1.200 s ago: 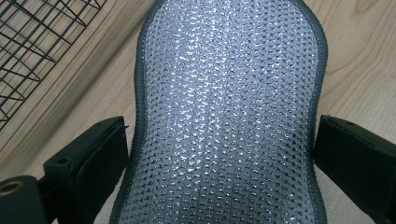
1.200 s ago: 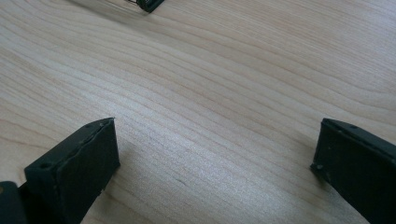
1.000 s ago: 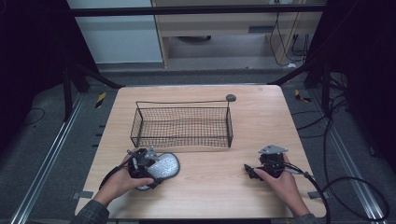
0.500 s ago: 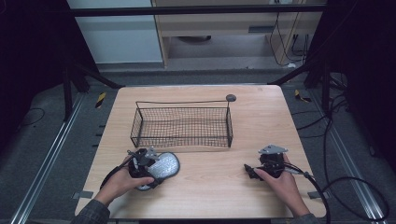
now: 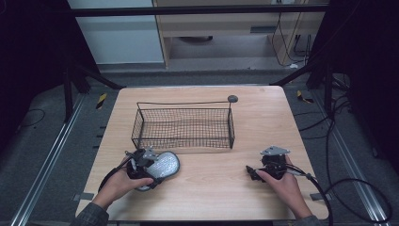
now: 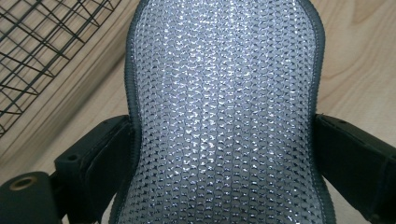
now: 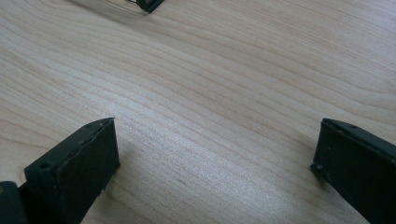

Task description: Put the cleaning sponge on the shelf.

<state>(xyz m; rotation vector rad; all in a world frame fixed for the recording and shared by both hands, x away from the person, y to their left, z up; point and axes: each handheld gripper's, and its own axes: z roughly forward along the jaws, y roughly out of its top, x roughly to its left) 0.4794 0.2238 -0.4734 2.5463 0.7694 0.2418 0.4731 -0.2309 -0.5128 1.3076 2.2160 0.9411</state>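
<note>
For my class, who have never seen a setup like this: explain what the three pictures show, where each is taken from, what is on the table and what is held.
A person sits at a wooden table and holds a hand-operated gripper in each hand; there is no robot arm. The high view looks down from above the person. The other two pictures come from small cameras riding on the grippers, looking along their black jaws.

On the table stands a wire basket, and a small dark round thing lies behind it.

The left gripper is shut on a grey mesh pad, its jaws pressing the pad's two sides, just in front of the basket. The right gripper is open, with bare wood between its jaws.
</note>
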